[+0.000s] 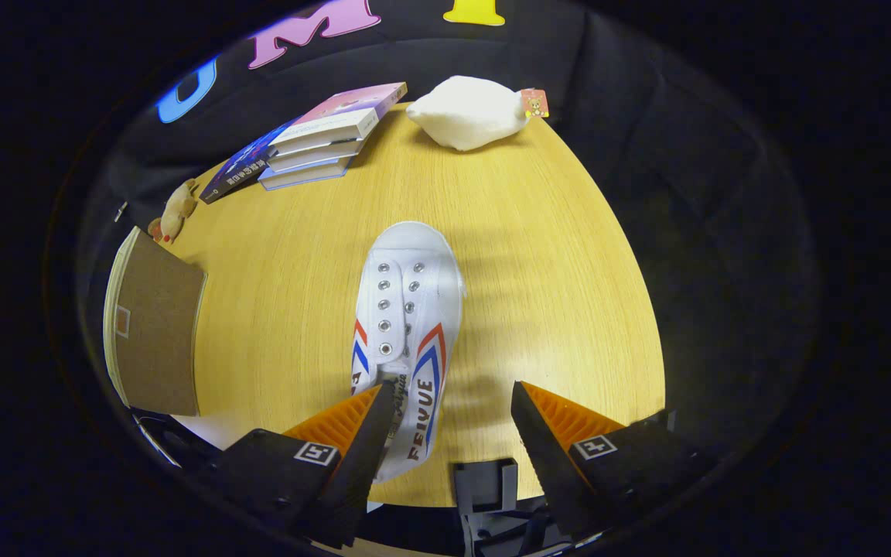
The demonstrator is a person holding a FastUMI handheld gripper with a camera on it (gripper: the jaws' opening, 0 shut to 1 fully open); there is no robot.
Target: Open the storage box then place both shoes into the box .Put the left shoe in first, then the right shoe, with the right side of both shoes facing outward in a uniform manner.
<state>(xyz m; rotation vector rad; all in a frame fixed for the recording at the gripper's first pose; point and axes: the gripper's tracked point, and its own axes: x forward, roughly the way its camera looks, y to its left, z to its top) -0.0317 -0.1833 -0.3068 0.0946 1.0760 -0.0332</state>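
fingers (pixel 453 402) wide apart, white shoe (pixel 408 325) beside the left one, toe pointing ahead

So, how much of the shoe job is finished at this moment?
Nothing clearly looks done. One white shoe still lies on the wooden table. In hand: the gripper is open, one finger at the shoe's heel opening, the other clear of it. Left: grasp it and box both shoes; the brown flap may belong to the box.

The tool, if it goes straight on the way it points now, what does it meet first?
Most likely the white shoe. The tool is open, with the shoe's heel end by one finger and its toe pointing ahead. Height above the shoe is unclear.
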